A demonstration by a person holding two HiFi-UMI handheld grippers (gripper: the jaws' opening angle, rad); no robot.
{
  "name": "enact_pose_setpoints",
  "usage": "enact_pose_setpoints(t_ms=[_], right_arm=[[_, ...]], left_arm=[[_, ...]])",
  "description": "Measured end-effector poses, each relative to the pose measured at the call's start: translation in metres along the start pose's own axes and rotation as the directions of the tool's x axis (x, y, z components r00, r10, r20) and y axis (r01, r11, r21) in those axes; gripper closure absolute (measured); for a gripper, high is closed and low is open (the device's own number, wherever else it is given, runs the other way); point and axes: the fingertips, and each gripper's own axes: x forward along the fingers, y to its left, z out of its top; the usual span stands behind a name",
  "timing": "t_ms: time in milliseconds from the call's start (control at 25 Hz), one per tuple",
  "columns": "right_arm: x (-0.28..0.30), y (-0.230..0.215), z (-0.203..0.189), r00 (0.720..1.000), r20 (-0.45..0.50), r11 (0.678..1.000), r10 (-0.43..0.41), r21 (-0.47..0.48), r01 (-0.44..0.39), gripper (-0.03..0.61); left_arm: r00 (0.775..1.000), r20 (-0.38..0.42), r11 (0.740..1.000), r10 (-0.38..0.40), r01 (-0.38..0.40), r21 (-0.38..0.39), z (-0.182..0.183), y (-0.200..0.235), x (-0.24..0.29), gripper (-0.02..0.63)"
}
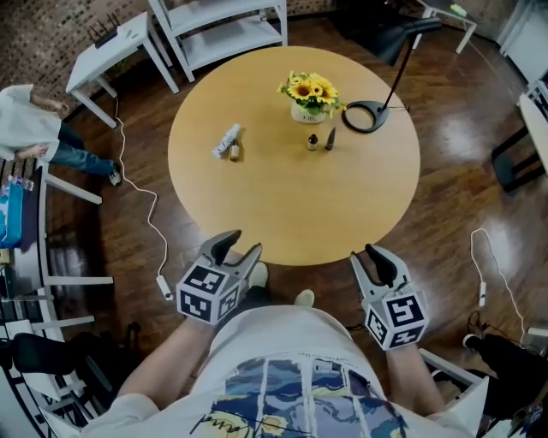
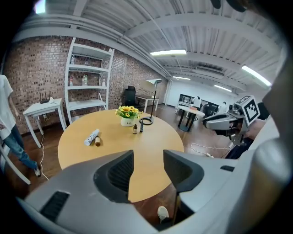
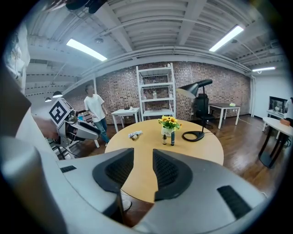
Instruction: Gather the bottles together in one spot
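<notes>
On the round wooden table (image 1: pixel 282 214) a white bottle (image 1: pixel 226 139) lies on its side with a small brown bottle (image 1: pixel 234 151) right beside it. To their right, a small brown bottle (image 1: pixel 312 142) and a dark bottle (image 1: pixel 330 139) stand upright in front of a sunflower vase (image 1: pixel 310 96). My left gripper (image 1: pixel 240 249) and right gripper (image 1: pixel 366 257) hover at the table's near edge, well short of all the bottles. Both are open with nothing between the jaws. The left gripper view shows its jaws (image 2: pixel 147 160) standing apart; the right gripper's jaws (image 3: pixel 143 157) leave a narrower gap.
A black desk lamp with a ring base (image 1: pixel 366 115) stands at the table's far right. White shelving (image 1: pixel 227 26) and a small white table (image 1: pixel 107 47) stand beyond. A person (image 1: pixel 34 128) stands at the left. Cables (image 1: pixel 150 214) trail on the wood floor.
</notes>
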Motion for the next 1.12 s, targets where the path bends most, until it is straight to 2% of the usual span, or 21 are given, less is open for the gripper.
enact_pose_setpoints(t_ms=[120, 200, 400, 560, 760, 1120], right_arm=[[0.006, 0.004, 0.003, 1.0, 0.001, 1.0, 0.005, 0.005, -0.005, 0.397], [0.012, 0.008, 0.004, 1.0, -0.001, 1.0, 0.008, 0.008, -0.008, 0.394], [0.026, 0.018, 0.009, 1.0, -0.015, 1.0, -0.004, 0.03, 0.005, 0.394], [0.038, 0.02, 0.011, 0.998, -0.044, 0.998, -0.033, 0.049, 0.035, 0.394], [0.053, 0.026, 0.016, 0.996, -0.06, 0.994, -0.067, 0.082, 0.072, 0.394], [0.078, 0.027, 0.02, 0.983, -0.096, 0.975, -0.158, 0.142, 0.171, 0.394]], left_arm=[[1.0, 0.006, 1.0, 0.009, -0.009, 0.02, 0.002, 0.011, 0.005, 0.418], [1.0, 0.006, 1.0, 0.018, -0.018, 0.02, 0.002, 0.024, 0.01, 0.391], [0.998, -0.018, 0.997, 0.06, -0.059, 0.045, 0.006, 0.079, 0.031, 0.391], [0.993, -0.064, 0.994, 0.096, -0.092, 0.051, 0.011, 0.139, 0.074, 0.391], [0.982, -0.144, 0.992, 0.123, -0.124, 0.001, 0.01, 0.211, 0.136, 0.391], [0.949, -0.266, 0.984, 0.171, -0.179, -0.005, -0.005, 0.299, 0.239, 0.394]])
